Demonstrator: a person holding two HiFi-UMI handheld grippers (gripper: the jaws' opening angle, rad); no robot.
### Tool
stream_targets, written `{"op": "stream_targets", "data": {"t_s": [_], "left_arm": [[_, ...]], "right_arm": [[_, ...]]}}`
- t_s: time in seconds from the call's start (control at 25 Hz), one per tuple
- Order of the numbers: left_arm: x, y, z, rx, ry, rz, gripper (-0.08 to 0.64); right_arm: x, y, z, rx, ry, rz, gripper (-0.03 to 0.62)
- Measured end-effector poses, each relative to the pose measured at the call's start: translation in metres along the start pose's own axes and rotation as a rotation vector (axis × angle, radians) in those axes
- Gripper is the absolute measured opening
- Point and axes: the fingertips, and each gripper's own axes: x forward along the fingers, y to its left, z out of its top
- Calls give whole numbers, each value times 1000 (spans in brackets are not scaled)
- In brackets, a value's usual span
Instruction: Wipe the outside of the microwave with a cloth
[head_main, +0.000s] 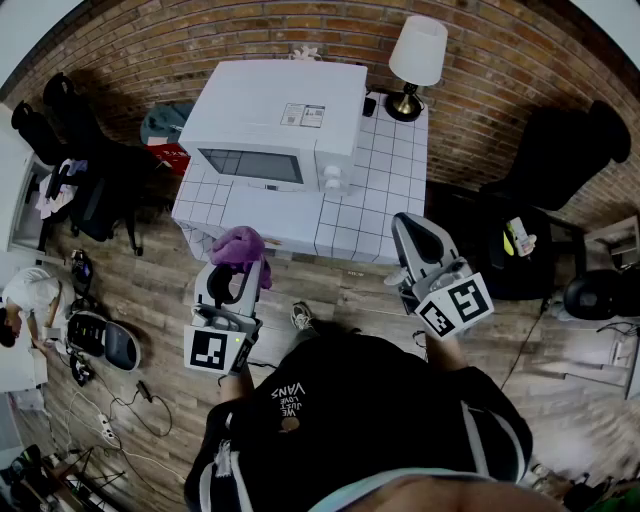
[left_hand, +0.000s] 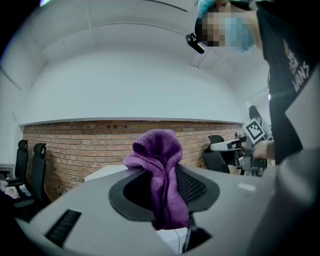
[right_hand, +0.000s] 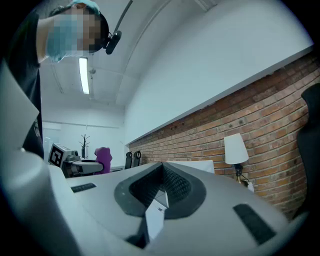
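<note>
Item 1, nearest. Left gripper (head_main: 236, 280) is held low in front of the person, short of the table (head_main: 375, 205). Its 2 jaws are closed tight on a purple cloth (left_hand: 161, 165). The cloth is pinched at mid-length, with a bunched wad standing above the tips and a tail hanging down between the jaws. In my judgement the forward wad is meant as the wiping face, leading ahead of the hard jaws.

Item 2. Right gripper (right_hand: 161, 169) is held at similar height, well apart to the right. Its jaws are brought together at the tips with nothing between them. It appears to be kept aside, out of the wiping path.

Item 3. The table's near edge lies just beyond both grippers. Bare tile shows in front of and to the right of the microwave (head_main: 283, 115).

Item 4. The microwave stands toward the table's left rear, door facing the person and shut. No wiping contact yet. Front and top are open to approach. The right side has room up to the lamp (head_main: 417, 55) in the far corner. The rear sits close to the brick wall (head_main: 200, 35), so access there looks tight.
</note>
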Motion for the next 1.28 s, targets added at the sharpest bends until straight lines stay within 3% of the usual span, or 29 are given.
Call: {"op": "stream_targets", "data": {"t_s": [0.24,0.8,1.04,1.28], "left_arm": [[12,36,-2,-21,-5,-52,141],[41,119,-20,-33,15,-241,141],[60,125,-26,-65,32,-290,141],[87,121,-19,-39,44,-325,142]], "right_arm": [[32,13,0,5,-16,-29,-2],[83,33,-15,12,-17,-237,-2],[94,25,-22,9,7,-267,-2],[108,4,-19,11,-15,-256,-2]]}}
